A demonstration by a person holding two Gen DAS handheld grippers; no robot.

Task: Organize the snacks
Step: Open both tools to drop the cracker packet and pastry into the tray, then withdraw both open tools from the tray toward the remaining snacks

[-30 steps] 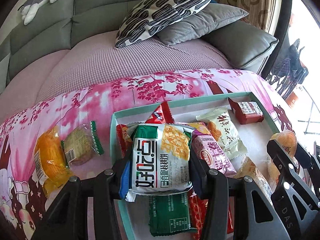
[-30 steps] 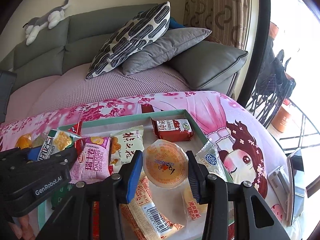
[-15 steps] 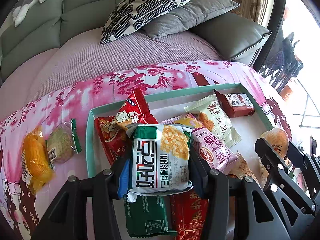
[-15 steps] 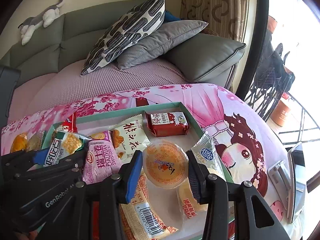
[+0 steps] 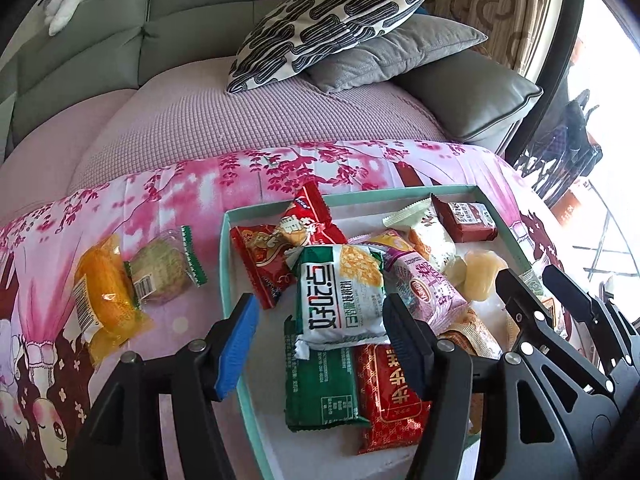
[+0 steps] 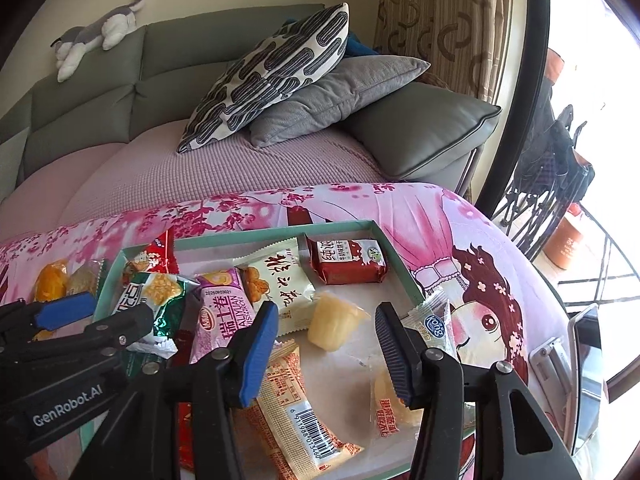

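green-white snack packet (image 5: 340, 296), between parted left hand-held gripper (image 5: 322, 338)

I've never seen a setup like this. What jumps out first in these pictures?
A teal-rimmed shallow tray heaped with bright snack packets sits on a pink cartoon-print cloth; a green-and-white cracker packet lies on top of the pile. Both black tools with blue pads hang open over it, the left tool around that packet and the right tool near a pale yellow jelly cup. Behind, a black-and-white patterned cushion leans on a grey sofa.
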